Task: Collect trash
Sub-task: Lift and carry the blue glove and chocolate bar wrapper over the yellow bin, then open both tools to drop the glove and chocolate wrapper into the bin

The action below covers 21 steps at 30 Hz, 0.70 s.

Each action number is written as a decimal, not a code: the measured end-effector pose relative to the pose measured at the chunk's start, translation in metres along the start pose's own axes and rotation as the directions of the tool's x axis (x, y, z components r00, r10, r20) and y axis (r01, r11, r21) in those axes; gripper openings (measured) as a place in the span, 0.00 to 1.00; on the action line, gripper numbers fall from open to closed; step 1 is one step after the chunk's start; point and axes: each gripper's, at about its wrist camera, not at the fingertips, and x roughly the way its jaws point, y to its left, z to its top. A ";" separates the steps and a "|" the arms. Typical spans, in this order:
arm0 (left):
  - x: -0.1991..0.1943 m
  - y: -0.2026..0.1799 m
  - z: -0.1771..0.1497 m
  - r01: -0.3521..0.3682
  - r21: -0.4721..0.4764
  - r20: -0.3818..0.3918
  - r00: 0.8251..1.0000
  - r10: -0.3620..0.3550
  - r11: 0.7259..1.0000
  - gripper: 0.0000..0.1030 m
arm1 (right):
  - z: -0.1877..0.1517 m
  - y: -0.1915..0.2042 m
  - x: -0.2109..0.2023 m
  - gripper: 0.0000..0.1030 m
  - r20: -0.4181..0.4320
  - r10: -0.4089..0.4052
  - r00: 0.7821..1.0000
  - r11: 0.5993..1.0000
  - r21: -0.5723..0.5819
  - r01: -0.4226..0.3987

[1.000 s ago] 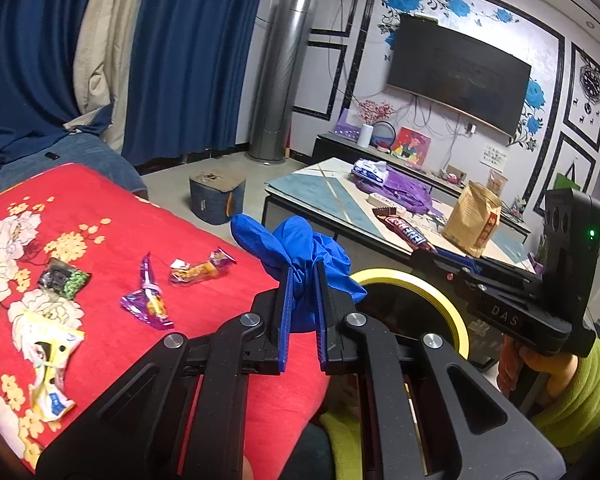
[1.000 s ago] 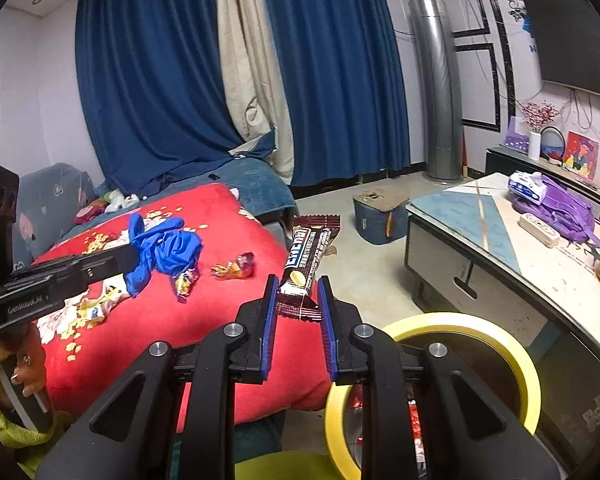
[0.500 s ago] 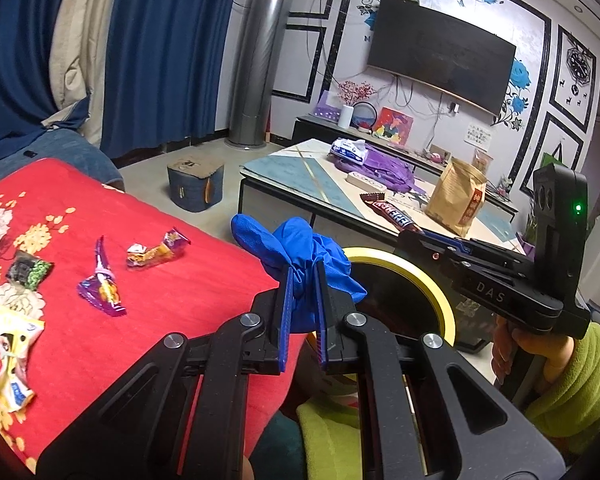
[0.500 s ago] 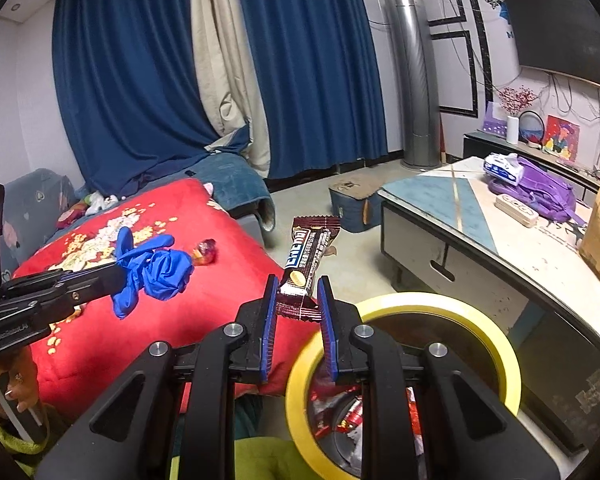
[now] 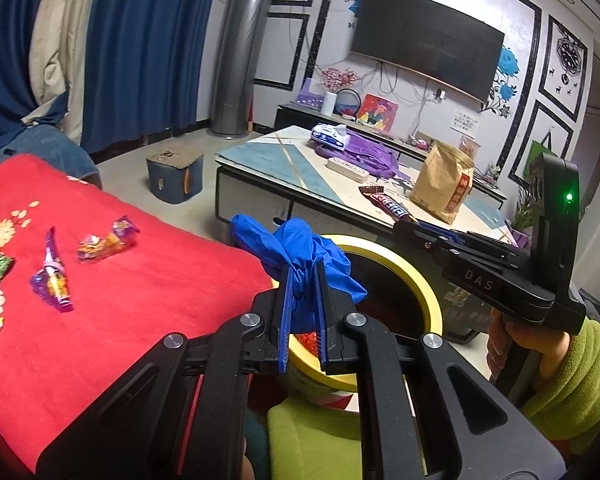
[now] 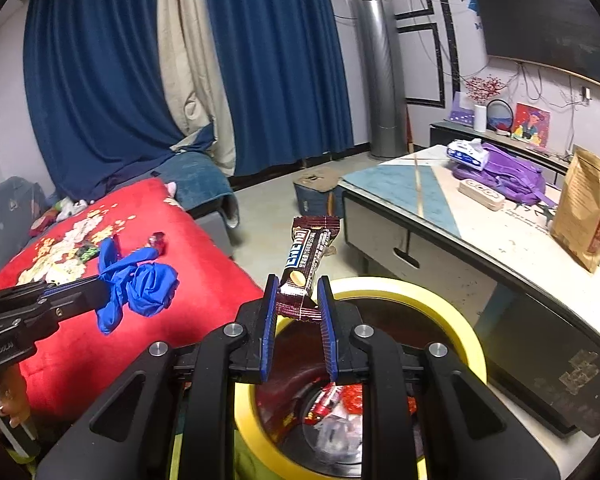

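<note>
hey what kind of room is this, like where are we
Most likely a home living room. A wall-mounted TV hangs over a low media console, a coffee table stands in the middle, and a red floral blanket covers what looks like a sofa by blue curtains.

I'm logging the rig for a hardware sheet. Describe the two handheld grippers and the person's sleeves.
Both grippers are matte black linkages with silver pivot bolts and blue finger pads: left gripper, right gripper. Seen from the left wrist view, the right unit carries "DAS" lettering and a lit green LED. The sleeve is lime green.
</note>
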 end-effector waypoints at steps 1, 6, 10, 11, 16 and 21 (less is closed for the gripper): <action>0.004 -0.002 0.000 0.007 -0.001 -0.008 1.000 -0.007 1.000 0.06 | -0.001 -0.002 0.001 0.19 -0.002 -0.008 1.000 1.000 0.001 0.008; 0.017 -0.013 -0.001 0.020 0.016 -0.026 0.999 -0.019 1.000 0.06 | -0.004 -0.014 0.006 0.19 -0.022 -0.034 0.999 0.999 0.025 0.034; 0.027 -0.023 -0.001 0.030 0.043 -0.033 0.999 -0.028 0.999 0.06 | -0.006 -0.022 0.008 0.19 -0.029 -0.044 0.999 0.998 0.041 0.045; 0.030 -0.025 0.000 0.034 0.051 -0.037 0.999 -0.032 0.998 0.06 | -0.007 -0.026 0.008 0.19 -0.032 -0.046 0.998 0.998 0.048 0.047; 0.041 -0.032 -0.001 0.046 0.075 -0.051 0.998 -0.043 0.996 0.06 | -0.011 -0.035 0.013 0.19 -0.056 -0.062 0.996 0.996 0.066 0.066; 0.055 -0.036 -0.002 0.064 0.089 -0.071 0.996 -0.058 0.994 0.06 | -0.017 -0.042 0.016 0.19 -0.077 -0.071 0.994 0.994 0.079 0.077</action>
